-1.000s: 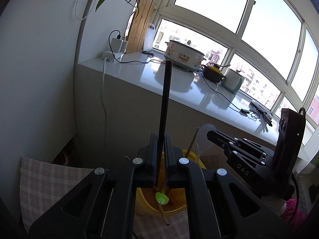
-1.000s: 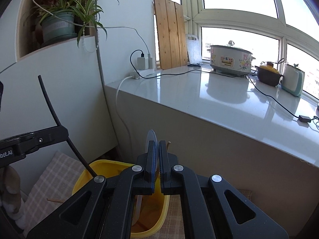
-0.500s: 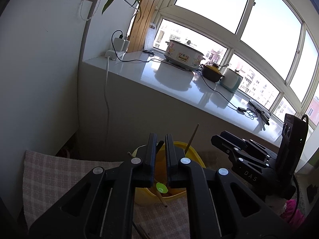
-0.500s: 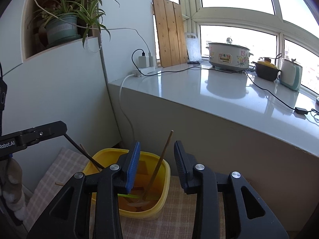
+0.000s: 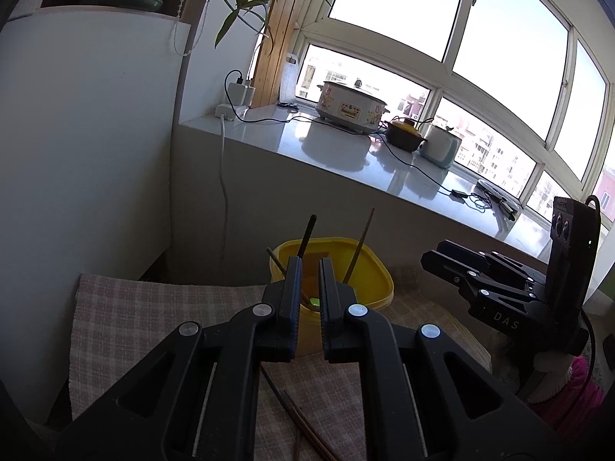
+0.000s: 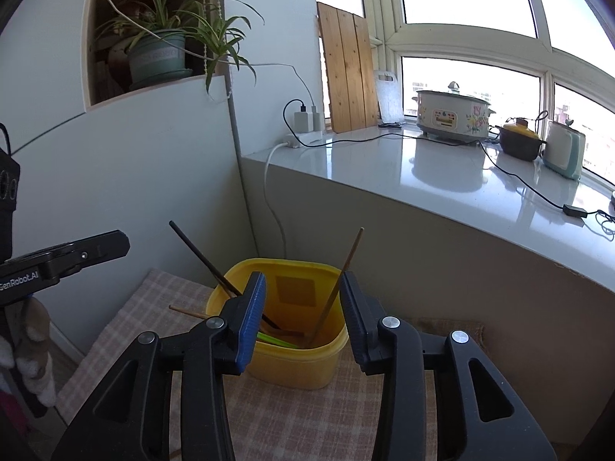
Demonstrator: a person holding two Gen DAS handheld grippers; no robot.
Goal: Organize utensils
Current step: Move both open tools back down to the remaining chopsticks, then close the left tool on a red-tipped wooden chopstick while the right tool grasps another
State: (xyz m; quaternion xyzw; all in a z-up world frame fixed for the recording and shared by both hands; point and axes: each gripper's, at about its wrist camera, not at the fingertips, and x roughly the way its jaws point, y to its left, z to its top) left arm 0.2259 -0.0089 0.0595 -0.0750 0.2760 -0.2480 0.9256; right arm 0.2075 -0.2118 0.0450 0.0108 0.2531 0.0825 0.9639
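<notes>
Two grippers point at one yellow container (image 6: 292, 365), and neither holds anything. The left gripper (image 5: 308, 269) has its jaws only a little apart, a narrow slot between them, and through this slot a part of the container's inside is seen. Nothing is between the blue pads, and I cannot tell whether the tips touch the container's near rim. The right gripper (image 6: 303, 288) is opened wide; its two fingers stand on either side of the container in the right wrist view, above its near rim, and grip nothing.

In front of the container, nearer to the left wrist camera, some thin brown chopsticks (image 5: 303, 426) lie on the checked cloth (image 5: 127, 315) on which the container stands.

Inside the container a black chopstick (image 6: 203, 257) leans toward its left side and rises high over the rim. A wooden chopstick (image 6: 342, 280) leans toward its right side. On the bottom lies something green (image 6: 276, 340); in the left wrist view it is a small green patch (image 5: 314, 302), too small to name. Another wooden stick (image 6: 188, 312) sticks out over the left rim.

Behind the container stands a grey ledge with a shiny sill (image 6: 442, 184). On it, well apart from the container, are a white electric cooker (image 6: 453, 115), a brown pot with a yellow lid (image 6: 521, 139) and a pale kettle (image 6: 565, 150).
</notes>
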